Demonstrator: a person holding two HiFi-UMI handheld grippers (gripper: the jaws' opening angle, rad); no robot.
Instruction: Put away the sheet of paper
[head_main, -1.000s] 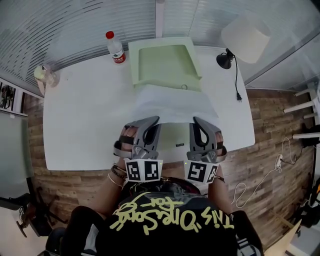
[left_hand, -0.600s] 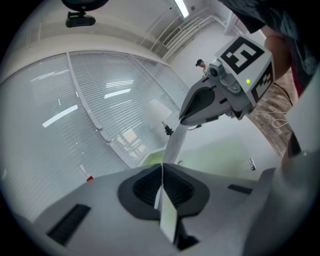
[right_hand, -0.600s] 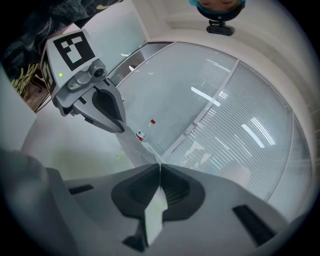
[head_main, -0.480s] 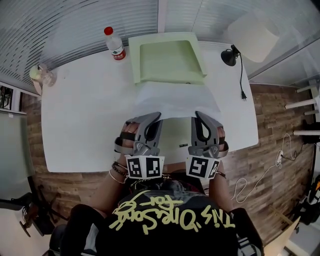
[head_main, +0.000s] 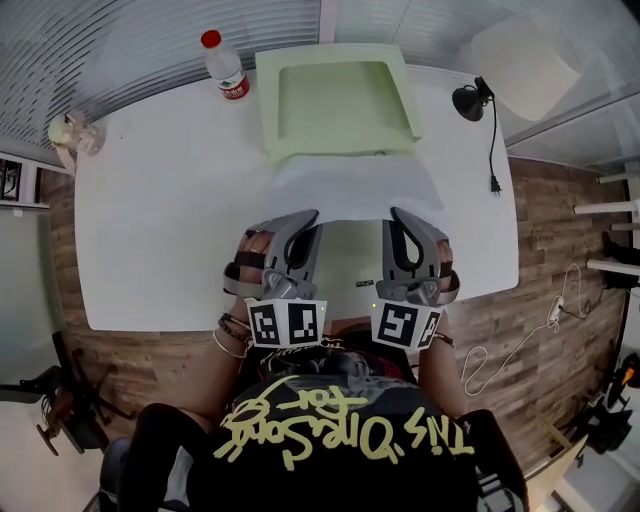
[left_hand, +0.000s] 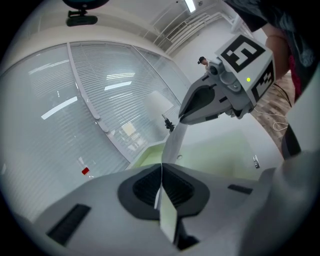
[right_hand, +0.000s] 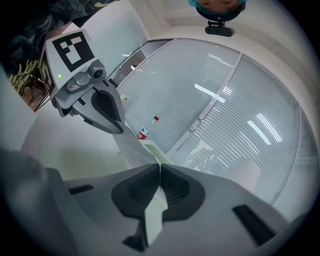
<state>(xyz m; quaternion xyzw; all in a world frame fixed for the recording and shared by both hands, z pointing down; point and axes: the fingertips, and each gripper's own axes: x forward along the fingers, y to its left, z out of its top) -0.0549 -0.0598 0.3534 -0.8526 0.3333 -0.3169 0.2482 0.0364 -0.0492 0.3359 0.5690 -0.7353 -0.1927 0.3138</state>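
A white sheet of paper hangs between my two grippers over the white table. Its far edge reaches the front lip of the pale green tray. My left gripper is shut on the sheet's near left corner, and my right gripper is shut on the near right corner. In the left gripper view the jaws pinch the paper's edge, with the right gripper beyond. The right gripper view shows its jaws closed on the sheet, with the left gripper opposite.
A water bottle with a red cap stands left of the tray. A black desk lamp with its cord sits at the right. A small glass object is at the far left corner. A pale green pad lies under the grippers.
Both grippers have moved a little toward the tray and slightly lower, carrying the sheet with them. Its far edge now lies closer to the tray's front lip.
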